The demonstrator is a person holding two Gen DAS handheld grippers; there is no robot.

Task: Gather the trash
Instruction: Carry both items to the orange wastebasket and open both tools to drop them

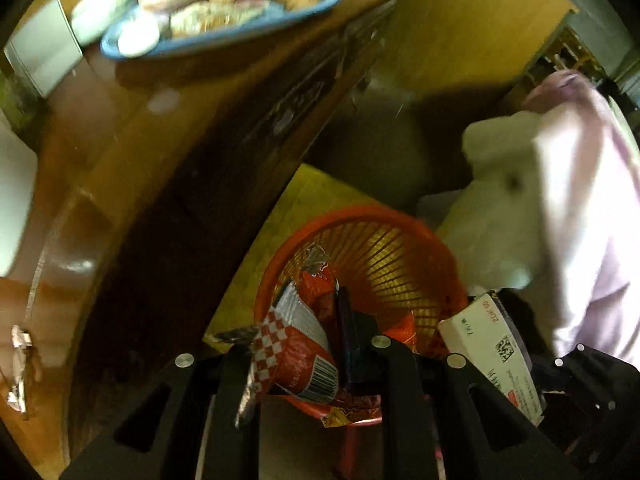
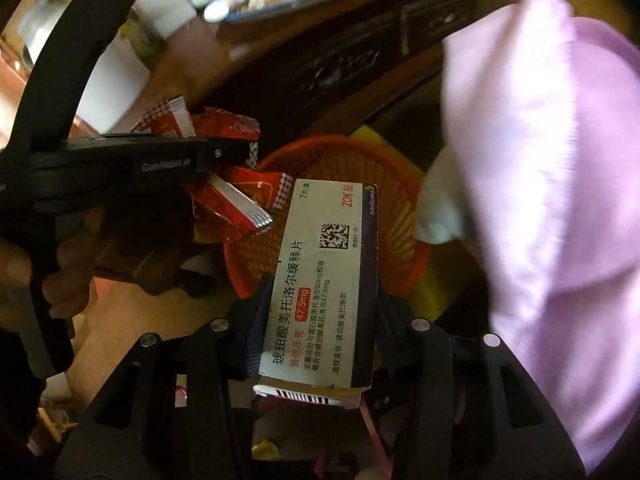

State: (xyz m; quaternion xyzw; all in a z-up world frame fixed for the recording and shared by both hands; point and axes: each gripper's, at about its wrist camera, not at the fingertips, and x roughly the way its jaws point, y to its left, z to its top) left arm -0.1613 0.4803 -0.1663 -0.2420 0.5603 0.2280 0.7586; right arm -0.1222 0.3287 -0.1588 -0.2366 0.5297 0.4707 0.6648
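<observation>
Left hand-held gripper (image 1: pixel 304 354) clenched on red snack wrapper (image 1: pixel 298 354), right hand-held gripper (image 2: pixel 320 312) grasping white medicine box (image 2: pixel 320 280), both above orange basket (image 2: pixel 404 264) beside bench (image 1: pixel 100 140)

Right tool (image 2: pixel 320 320) grips a white medicine box (image 2: pixel 320 280) above the orange basket (image 2: pixel 404 208).

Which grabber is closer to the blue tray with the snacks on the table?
Probably left. The left gripper holds the red wrappers above the orange basket, tableside; the right gripper is beside it, farther from the blue tray.
</observation>
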